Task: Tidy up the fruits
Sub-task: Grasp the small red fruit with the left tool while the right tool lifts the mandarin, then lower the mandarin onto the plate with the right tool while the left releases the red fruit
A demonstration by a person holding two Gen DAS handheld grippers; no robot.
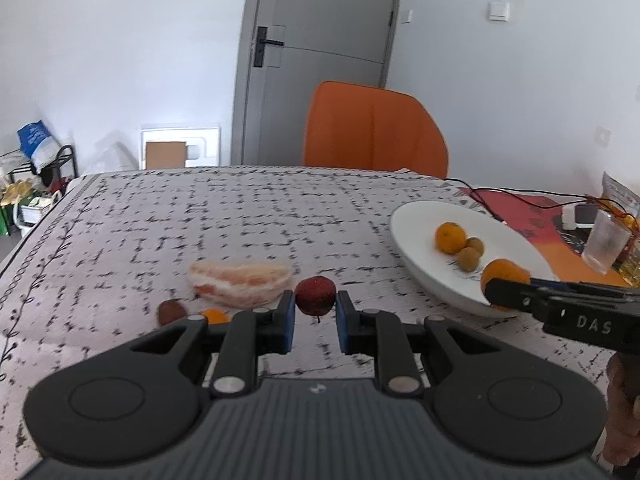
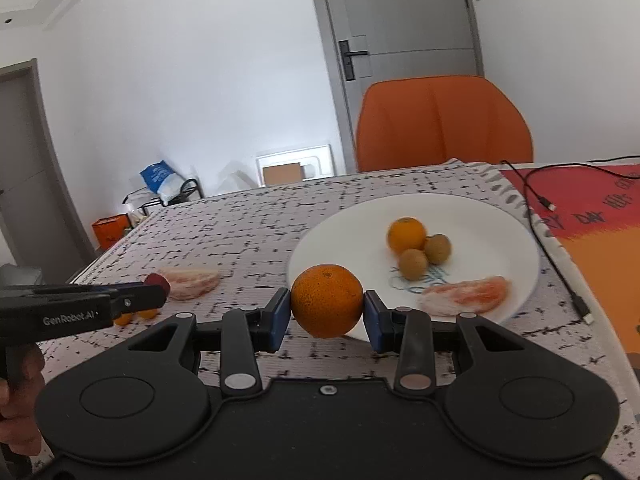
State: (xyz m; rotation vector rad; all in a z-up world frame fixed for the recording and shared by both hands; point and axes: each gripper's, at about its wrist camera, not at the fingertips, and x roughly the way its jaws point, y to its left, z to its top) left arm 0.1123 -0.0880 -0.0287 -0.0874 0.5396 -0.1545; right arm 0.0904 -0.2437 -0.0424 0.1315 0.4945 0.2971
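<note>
My left gripper [image 1: 316,320] is shut on a small dark red fruit [image 1: 315,295], held just above the patterned tablecloth. Behind it lie a peeled pomelo wedge [image 1: 240,282], a brown date-like fruit [image 1: 172,312] and a small orange kumquat [image 1: 214,315]. My right gripper [image 2: 326,316] is shut on an orange [image 2: 327,300] at the near rim of the white plate [image 2: 500,236]. On the plate sit another orange [image 2: 406,235], two small greenish-brown fruits [image 2: 414,264] and a pomelo wedge [image 2: 466,296].
An orange chair [image 1: 374,130] stands behind the table. Black cables [image 2: 536,204] run over a red-orange mat [image 2: 592,216] right of the plate. A clear glass [image 1: 604,242] and packets stand at the far right. A hand [image 2: 20,384] grips the left tool.
</note>
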